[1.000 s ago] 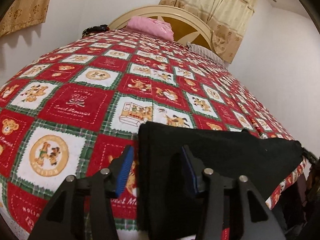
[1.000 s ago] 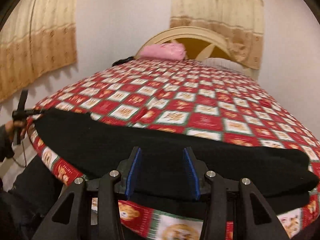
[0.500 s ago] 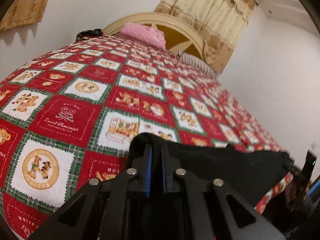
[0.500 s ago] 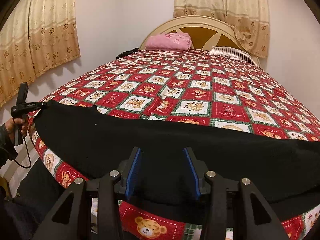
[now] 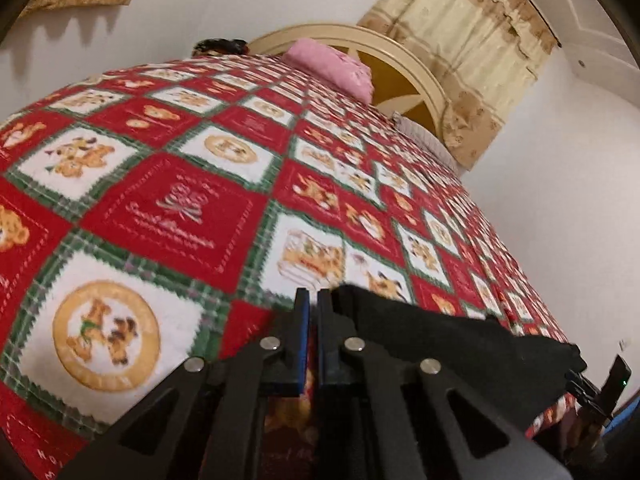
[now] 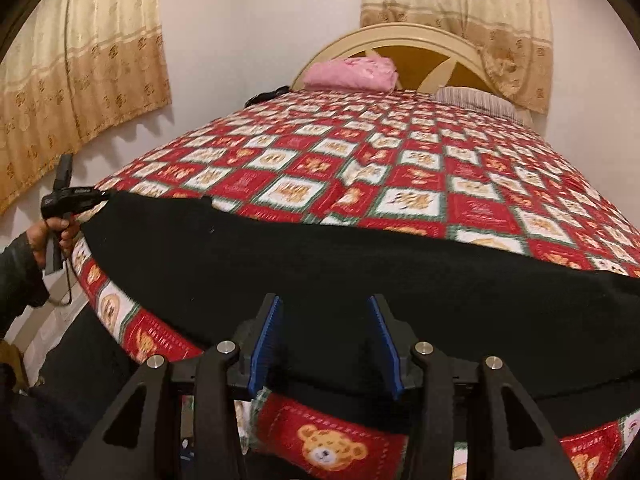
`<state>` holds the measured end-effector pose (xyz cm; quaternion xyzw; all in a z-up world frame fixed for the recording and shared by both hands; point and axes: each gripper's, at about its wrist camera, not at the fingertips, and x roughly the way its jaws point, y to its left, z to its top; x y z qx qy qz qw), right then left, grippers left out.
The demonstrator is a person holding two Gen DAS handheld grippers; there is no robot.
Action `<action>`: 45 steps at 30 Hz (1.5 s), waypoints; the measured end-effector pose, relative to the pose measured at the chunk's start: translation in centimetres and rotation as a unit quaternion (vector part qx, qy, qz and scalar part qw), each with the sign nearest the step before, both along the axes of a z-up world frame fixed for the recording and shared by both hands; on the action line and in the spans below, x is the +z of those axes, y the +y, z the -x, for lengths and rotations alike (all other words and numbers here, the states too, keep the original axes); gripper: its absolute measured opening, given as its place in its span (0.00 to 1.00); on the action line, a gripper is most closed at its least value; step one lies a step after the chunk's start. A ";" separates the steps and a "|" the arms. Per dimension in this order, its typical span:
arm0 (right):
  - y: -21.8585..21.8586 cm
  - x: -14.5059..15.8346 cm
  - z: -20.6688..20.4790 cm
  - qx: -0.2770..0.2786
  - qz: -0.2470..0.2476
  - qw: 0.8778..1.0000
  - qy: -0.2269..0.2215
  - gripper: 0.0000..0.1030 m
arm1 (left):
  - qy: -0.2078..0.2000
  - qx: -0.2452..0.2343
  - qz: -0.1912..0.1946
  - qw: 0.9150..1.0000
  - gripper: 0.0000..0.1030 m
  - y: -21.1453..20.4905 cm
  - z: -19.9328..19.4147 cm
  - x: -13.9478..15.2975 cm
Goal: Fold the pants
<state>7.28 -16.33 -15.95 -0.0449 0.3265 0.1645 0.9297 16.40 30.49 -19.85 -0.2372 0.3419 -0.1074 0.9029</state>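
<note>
Left hand-held gripper (image 5: pixel 313 300) pinches the corner of the black pants (image 6: pixel 320 272) spread along the bed (image 6: pixel 400 168) edge, while right hand-held gripper (image 6: pixel 326 320) hovers apart over them.

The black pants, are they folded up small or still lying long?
Long. The black pants stretch across the bedspread; the left hand-held gripper pinches one end.

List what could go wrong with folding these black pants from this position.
1. The left gripper pinches only the very corner of the black pants; a pull may slip it free.
2. The right gripper is open and holds nothing, so that end could drag or bunch.
3. The pants overhang the bed edge and may slide off.
</note>
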 end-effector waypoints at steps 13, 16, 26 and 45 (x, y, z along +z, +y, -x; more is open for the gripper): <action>2.0 -0.8 1.4 0.031 0.057 0.998 0.013 0.56 | -0.043 -0.035 -0.049 0.997 0.37 -4.1 2.6 3.9; 1.2 -1.3 2.2 0.017 0.065 0.998 0.019 0.56 | -0.049 -0.080 -0.069 0.993 0.37 -7.6 2.9 4.5; -10.3 1.6 5.2 -0.178 -0.009 0.984 -0.014 0.56 | -0.080 -0.305 -0.154 0.936 0.37 -25.9 4.7 5.9; -20.4 -0.1 9.2 -0.316 -0.117 0.941 -0.040 0.57 | -0.066 -0.486 -0.227 0.841 0.37 -44.9 7.6 2.8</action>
